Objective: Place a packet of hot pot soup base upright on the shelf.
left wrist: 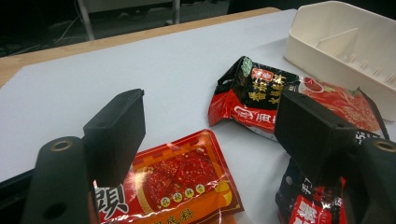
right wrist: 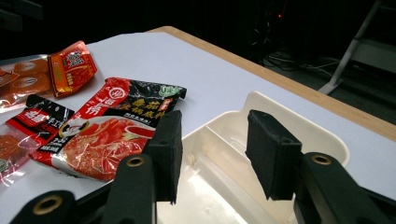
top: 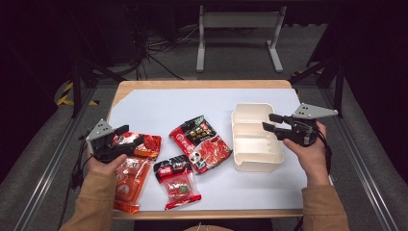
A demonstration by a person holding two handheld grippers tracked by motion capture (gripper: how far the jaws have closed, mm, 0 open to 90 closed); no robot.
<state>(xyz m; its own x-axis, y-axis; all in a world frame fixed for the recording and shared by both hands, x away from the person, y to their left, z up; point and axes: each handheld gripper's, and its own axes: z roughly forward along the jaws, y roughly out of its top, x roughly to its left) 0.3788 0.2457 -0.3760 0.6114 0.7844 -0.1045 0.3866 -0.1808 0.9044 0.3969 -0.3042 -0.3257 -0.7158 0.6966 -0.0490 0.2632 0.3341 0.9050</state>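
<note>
My left gripper (top: pixel 126 136) hovers at the table's left over a red-orange sauce packet (top: pixel 146 144). In the left gripper view the gripper (left wrist: pixel 210 126) is open and the packet (left wrist: pixel 180 179) lies flat on the white sheet below the gap, touched by neither jaw. My right gripper (top: pixel 268 122) is over the left part of a cream divided tray (top: pixel 255 161). Seen from the right gripper view, this gripper (right wrist: pixel 212 144) is open above the tray (right wrist: pixel 327 136), with nothing between its jaws.
A large red-and-black soup-base packet (top: pixel 202 143) lies mid-table beside the tray. A small black-and-red packet (top: pixel 175 182) and a clear orange packet (top: pixel 129 182) lie near the front edge. The white sheet (top: pixel 159 108) covers the wooden table.
</note>
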